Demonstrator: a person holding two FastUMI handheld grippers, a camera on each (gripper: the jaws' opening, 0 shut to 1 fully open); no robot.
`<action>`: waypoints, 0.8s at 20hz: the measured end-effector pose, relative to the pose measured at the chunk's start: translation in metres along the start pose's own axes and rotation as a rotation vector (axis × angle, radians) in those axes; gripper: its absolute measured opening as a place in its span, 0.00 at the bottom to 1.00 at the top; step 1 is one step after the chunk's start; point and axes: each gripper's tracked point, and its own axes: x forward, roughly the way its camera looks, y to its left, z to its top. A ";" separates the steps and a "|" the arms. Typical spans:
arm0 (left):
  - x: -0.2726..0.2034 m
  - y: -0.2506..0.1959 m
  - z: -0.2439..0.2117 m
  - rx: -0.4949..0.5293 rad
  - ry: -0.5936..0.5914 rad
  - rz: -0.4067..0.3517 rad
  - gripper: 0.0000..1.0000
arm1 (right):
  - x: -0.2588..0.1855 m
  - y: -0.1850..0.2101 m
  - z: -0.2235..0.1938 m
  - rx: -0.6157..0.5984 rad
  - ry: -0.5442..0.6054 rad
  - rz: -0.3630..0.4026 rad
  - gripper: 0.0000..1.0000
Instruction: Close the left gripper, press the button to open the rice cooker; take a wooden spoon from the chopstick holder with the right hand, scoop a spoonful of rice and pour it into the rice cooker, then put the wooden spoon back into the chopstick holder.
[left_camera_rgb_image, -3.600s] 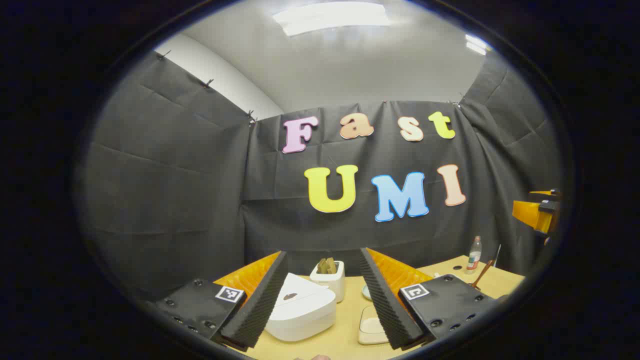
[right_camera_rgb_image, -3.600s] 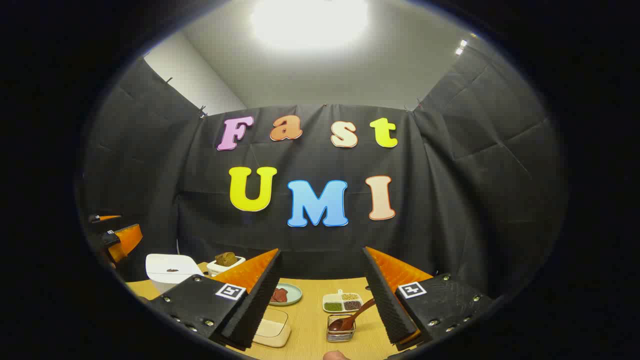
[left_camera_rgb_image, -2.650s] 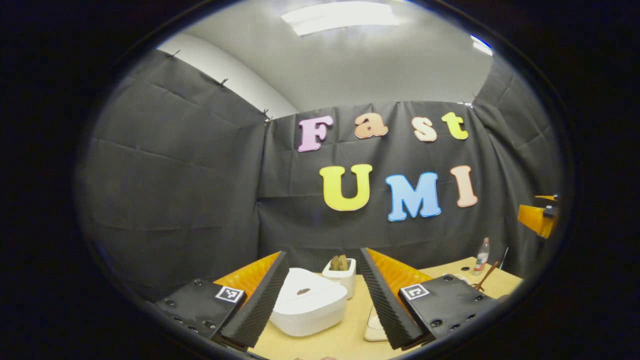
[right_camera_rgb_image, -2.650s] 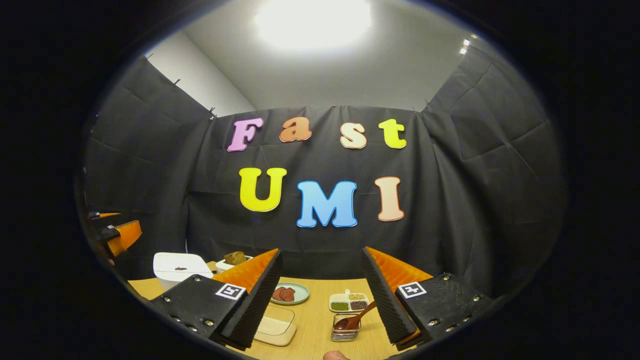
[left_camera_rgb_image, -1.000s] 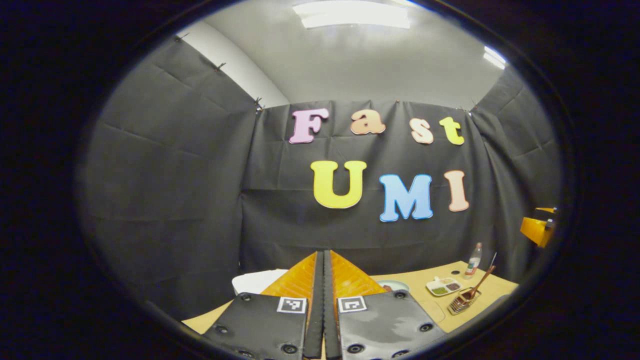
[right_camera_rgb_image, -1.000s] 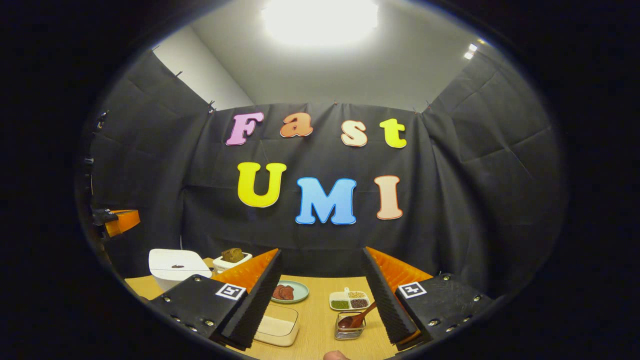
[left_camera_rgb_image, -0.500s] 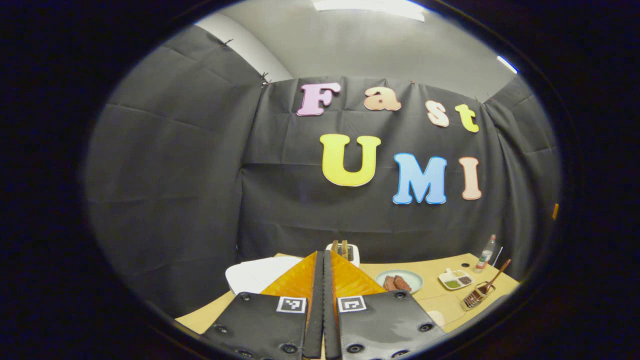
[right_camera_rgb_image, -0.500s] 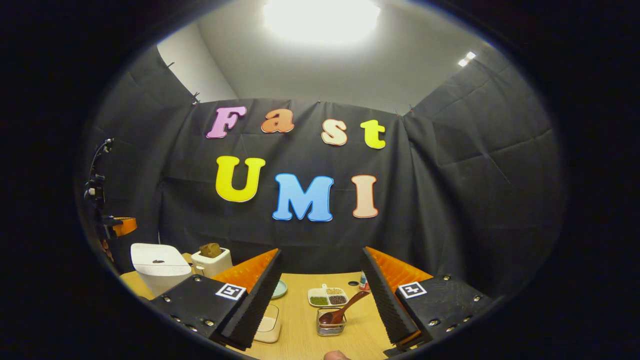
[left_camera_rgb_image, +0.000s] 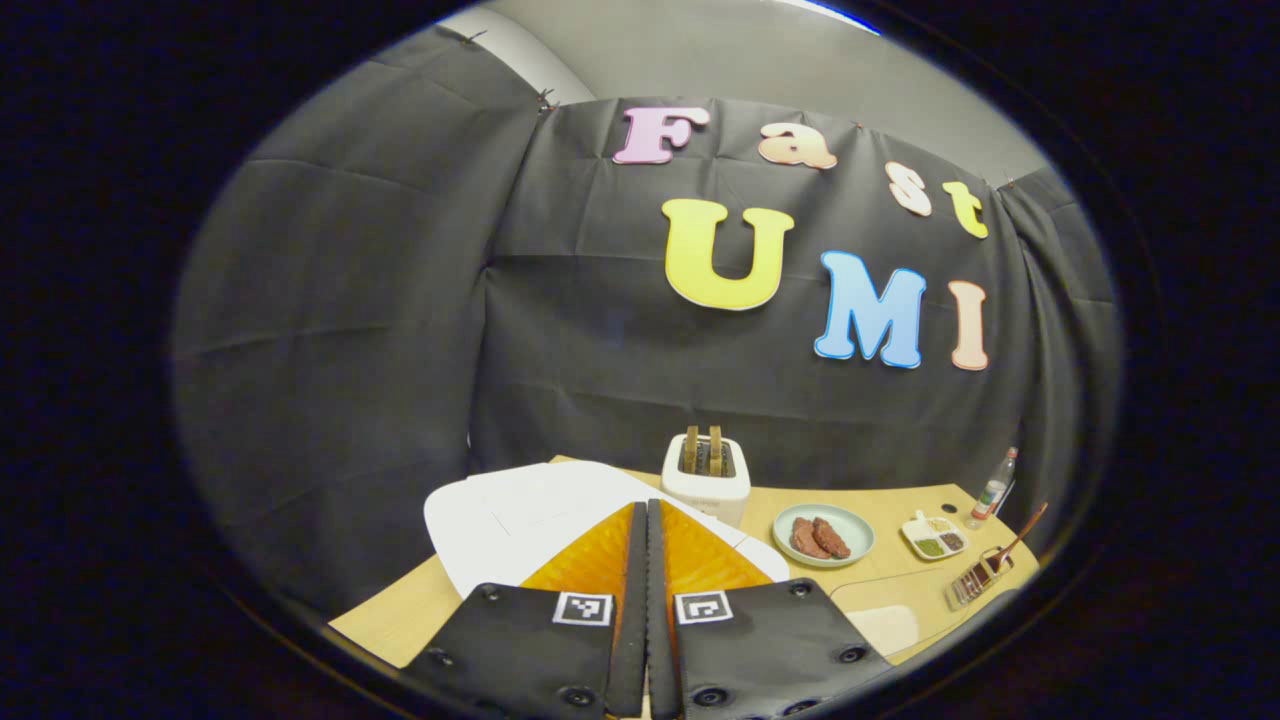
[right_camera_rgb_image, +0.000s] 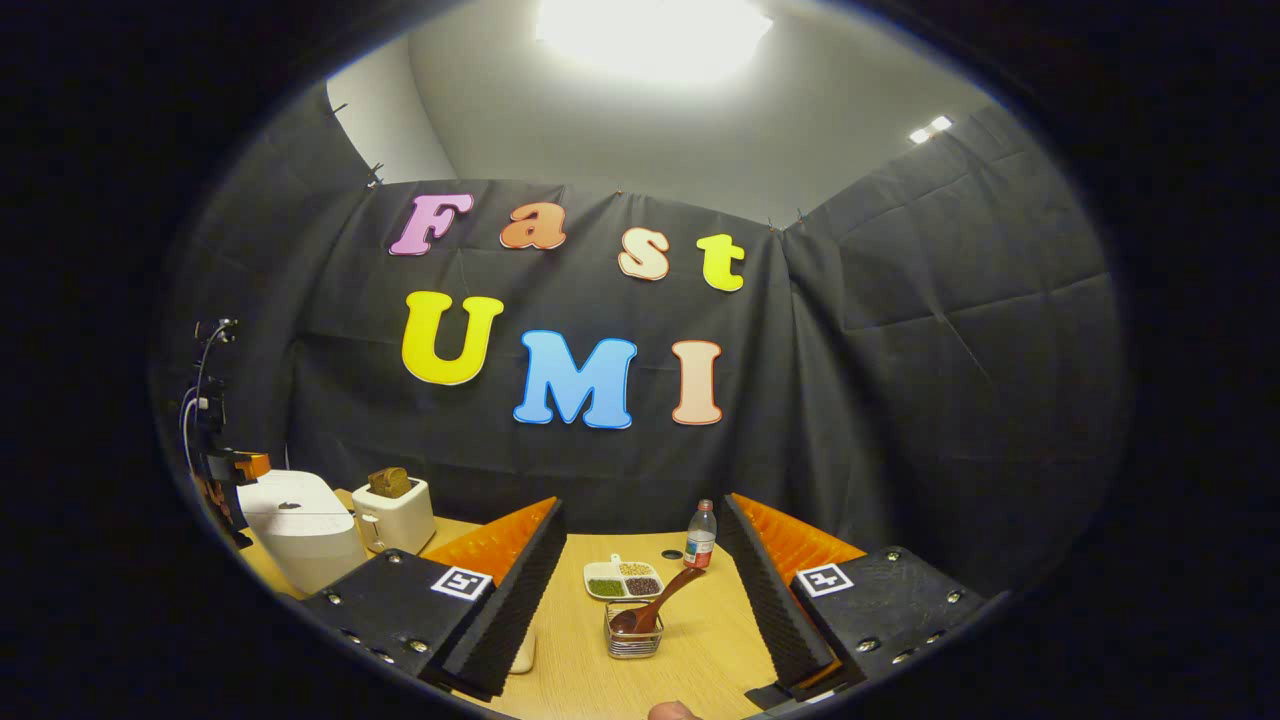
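My left gripper (left_camera_rgb_image: 646, 507) is shut with nothing between its fingers, its tips over the white rice cooker (left_camera_rgb_image: 510, 515), whose lid is down. From the right gripper view, the left gripper (right_camera_rgb_image: 240, 465) hangs just above the rice cooker (right_camera_rgb_image: 300, 530) at the far left. My right gripper (right_camera_rgb_image: 642, 508) is open and empty. Ahead between its fingers stands the wire chopstick holder (right_camera_rgb_image: 633, 634) with the wooden spoon (right_camera_rgb_image: 657, 598) leaning in it. The left gripper view has the holder (left_camera_rgb_image: 973, 583) and spoon (left_camera_rgb_image: 1020, 532) at the far right. A rice box (right_camera_rgb_image: 523, 655) peeks out behind the right gripper's left finger.
A white toaster (left_camera_rgb_image: 706, 470) with two slices stands behind the rice cooker. To its right are a plate of meat (left_camera_rgb_image: 823, 535), a divided dish of beans (right_camera_rgb_image: 622, 578) and a small bottle (right_camera_rgb_image: 702, 535). The black cloth wall closes the table's far side.
The left gripper went from open to shut, then moved forward and tipped down over the rice cooker. The right gripper swung so the chopstick holder now sits between its fingers; it stays open.
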 end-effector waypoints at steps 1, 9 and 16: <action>0.005 0.001 -0.008 0.002 0.018 0.001 0.09 | -0.001 -0.001 -0.001 -0.003 0.003 -0.007 0.95; 0.026 0.005 -0.057 0.010 0.116 0.013 0.10 | -0.006 -0.012 -0.001 -0.018 0.011 -0.048 0.95; 0.029 0.003 -0.065 0.035 0.122 0.018 0.10 | -0.003 -0.015 0.000 -0.015 0.012 -0.043 0.95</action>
